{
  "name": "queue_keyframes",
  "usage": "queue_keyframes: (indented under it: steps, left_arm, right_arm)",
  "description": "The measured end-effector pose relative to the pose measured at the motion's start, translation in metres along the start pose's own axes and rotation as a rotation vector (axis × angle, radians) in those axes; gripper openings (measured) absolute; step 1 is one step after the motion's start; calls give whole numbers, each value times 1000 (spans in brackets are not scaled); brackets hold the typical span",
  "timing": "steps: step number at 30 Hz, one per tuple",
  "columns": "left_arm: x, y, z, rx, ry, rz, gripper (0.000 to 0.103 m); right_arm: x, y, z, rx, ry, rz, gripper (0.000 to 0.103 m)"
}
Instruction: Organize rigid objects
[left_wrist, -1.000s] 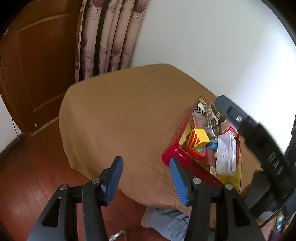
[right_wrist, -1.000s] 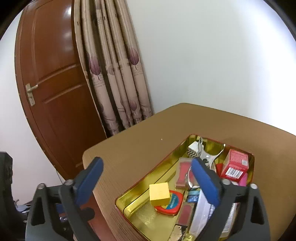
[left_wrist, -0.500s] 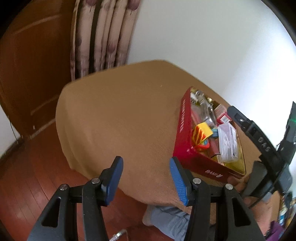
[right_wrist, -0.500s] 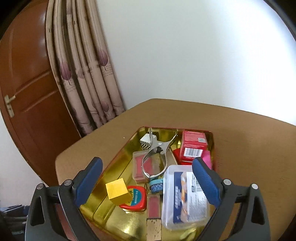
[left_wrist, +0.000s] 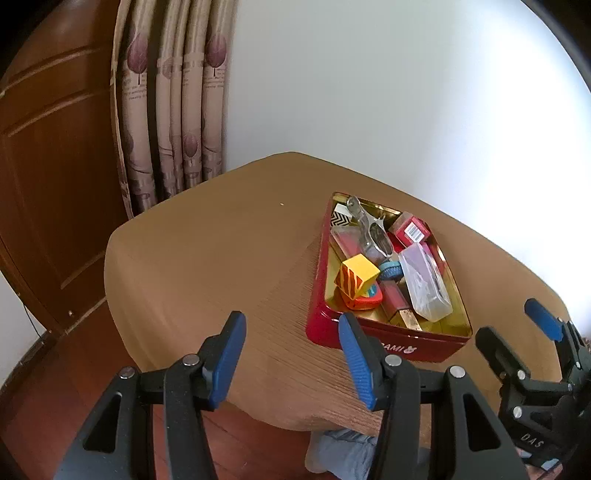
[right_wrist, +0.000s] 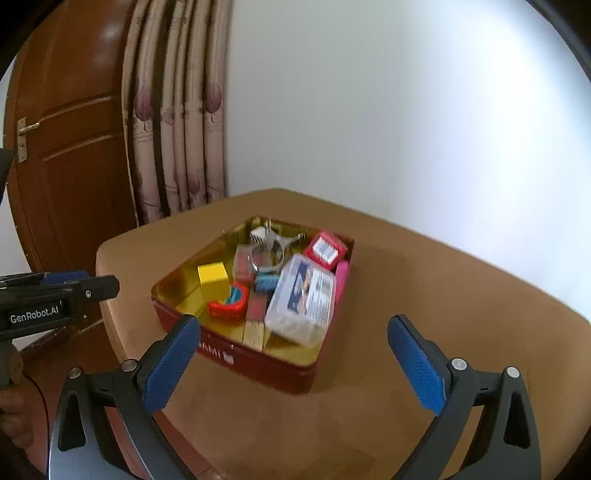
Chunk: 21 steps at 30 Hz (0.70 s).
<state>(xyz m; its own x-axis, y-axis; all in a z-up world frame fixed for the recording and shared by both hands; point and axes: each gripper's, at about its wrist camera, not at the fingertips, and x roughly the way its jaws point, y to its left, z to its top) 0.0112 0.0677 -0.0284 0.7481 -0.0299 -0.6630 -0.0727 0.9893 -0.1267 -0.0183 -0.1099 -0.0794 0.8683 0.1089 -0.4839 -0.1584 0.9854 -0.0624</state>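
A red tin (left_wrist: 388, 345) with a gold inside sits on the brown-clothed table (left_wrist: 221, 258). It holds a yellow cube (left_wrist: 360, 273), a clear plastic box (left_wrist: 424, 284), a small red box (left_wrist: 410, 229), a metal tool (left_wrist: 369, 229) and several other small items. My left gripper (left_wrist: 291, 354) hangs open and empty over the table's near edge, left of the tin. In the right wrist view my right gripper (right_wrist: 295, 365) is open and empty, a little short of the tin (right_wrist: 258, 363), with the clear box (right_wrist: 303, 295) and yellow cube (right_wrist: 213, 278) ahead.
A wooden door (right_wrist: 74, 147) and a patterned curtain (right_wrist: 177, 129) stand behind the table's left end, with a white wall behind. Bare brown cloth (right_wrist: 443, 295) lies right of the tin. A person's knee (left_wrist: 343, 446) shows under the table edge. Each gripper appears at the other view's edge.
The right gripper drew back from over the tin, which now lies farther ahead and more to its left. The left view rolled and shifted, bringing the whole tin into view.
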Motion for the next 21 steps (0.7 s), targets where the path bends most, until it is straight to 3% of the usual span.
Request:
queue_keyframes:
  steps: [10,15,21]
  left_arm:
    - [-11,-30,-4,81,-47,30,54]
    - [-20,-54,-5,177,-96,97,54]
    - [-15,-62,0,189,-51,95,54]
  right_arm:
    - [-27,-9,0,17,-34,11,102]
    - [-40,-16,2,30,-57,-10,102]
    - [-56,-23,4,45,-81,-36,102]
